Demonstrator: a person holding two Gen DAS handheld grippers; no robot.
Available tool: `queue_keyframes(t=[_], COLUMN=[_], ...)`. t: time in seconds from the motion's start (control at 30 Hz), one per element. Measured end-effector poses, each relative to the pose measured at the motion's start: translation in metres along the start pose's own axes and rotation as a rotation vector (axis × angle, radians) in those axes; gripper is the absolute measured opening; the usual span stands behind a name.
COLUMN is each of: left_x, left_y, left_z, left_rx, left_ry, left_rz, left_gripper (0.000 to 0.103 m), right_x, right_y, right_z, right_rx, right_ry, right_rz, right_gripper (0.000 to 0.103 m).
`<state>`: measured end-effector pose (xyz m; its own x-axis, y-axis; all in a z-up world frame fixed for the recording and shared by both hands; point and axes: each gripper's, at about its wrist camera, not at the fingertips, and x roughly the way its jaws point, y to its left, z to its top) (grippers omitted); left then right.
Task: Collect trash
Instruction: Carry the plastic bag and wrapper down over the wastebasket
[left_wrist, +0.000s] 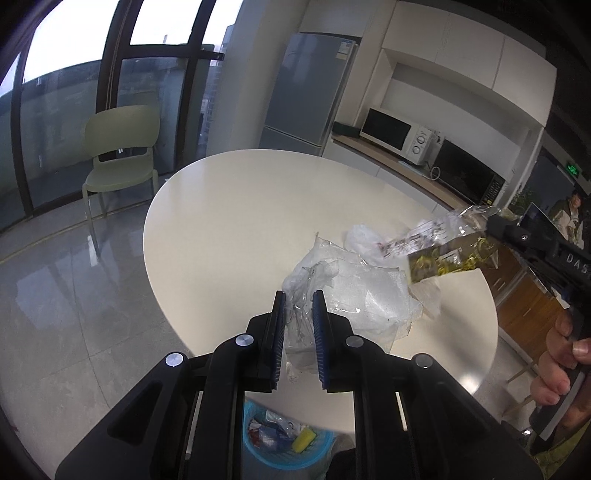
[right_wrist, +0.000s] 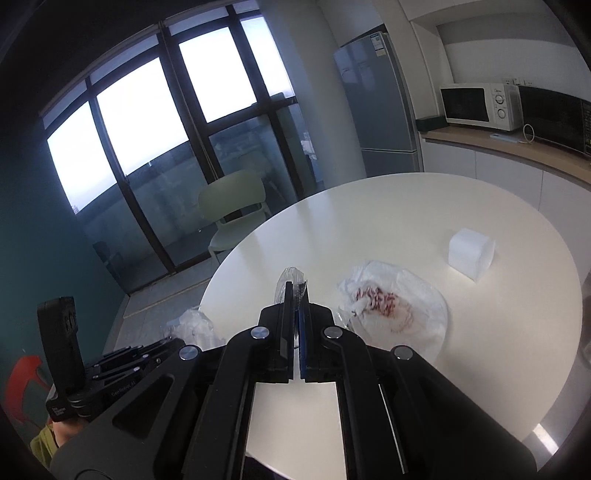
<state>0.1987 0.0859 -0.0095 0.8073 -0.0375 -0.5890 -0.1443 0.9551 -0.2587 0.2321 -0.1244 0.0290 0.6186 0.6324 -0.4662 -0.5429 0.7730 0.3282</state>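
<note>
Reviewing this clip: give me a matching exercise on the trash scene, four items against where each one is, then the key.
Items:
1. clear plastic film
2. printed wrappers
3. white plastic bag with red stains
4. blue basket

Places:
A. on the floor beside the table, already holding trash
B. pinched in the left gripper
C. lying on the table
D. clamped in the right gripper, held above the table

Pairs: 1-B, 2-D, 3-C, 4-A

Blue basket (left_wrist: 321, 448), green chair (left_wrist: 122, 147), red-stained white bag (right_wrist: 402, 310).
</note>
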Motion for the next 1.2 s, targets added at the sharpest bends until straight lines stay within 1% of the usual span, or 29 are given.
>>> queue_keyframes(t=[0.3, 0.43, 0.5, 0.67, 0.83, 0.97, 1.1, 1.2], left_x=[-0.033, -0.052, -0.057, -0.067, -0.071, -0.057, -0.038, -0.018], left_y=[-0.008, -0.010, -0.010, -0.015, -0.013, -0.012, -0.009, -0.004], left_z=[-0.036, -0.057, -0.066, -0.084, -0.103, -0.119, -0.138, -0.149], left_rx=[0.029, 0.043, 0.048, 0.085, 0.085, 0.086, 0.079, 0.074], left_ry=[-0.010, -0.009, -0.002, 0.018, 0.040, 0.089, 0.141, 0.179], left_rz=[-0.022, -0.026, -0.027, -0.033, -0.047, -0.043, -0.035, -0.013], left_gripper=[0.014, 0.014, 0.014, 0.014, 0.014, 0.014, 0.014, 0.014], right_x=[-0.041, -0.068, -0.078, -0.109, -0.129, -0.125, -0.105, -0.083], right_y=[0.015, 0.018, 0.015, 0.010, 0.009, 0.006, 0.001, -0.004], right_z=[-0.044, -0.070, -0.080, -0.112, -0.142, -0.167, -0.190, -0.205], right_rx=[0.015, 0.002, 0.012, 0.002, -0.006, 0.001, 0.003, 0.009], right_ry=[0.048, 0.069, 0.088, 0.137, 0.187, 0.243, 0.295, 0.335], right_rz=[0.039, 0.021, 0.027, 0.004, 0.007, -0.007, -0.038, -0.055], right_gripper=[0.001, 0.001, 0.001, 0.001, 0.001, 0.001, 0.001, 0.001])
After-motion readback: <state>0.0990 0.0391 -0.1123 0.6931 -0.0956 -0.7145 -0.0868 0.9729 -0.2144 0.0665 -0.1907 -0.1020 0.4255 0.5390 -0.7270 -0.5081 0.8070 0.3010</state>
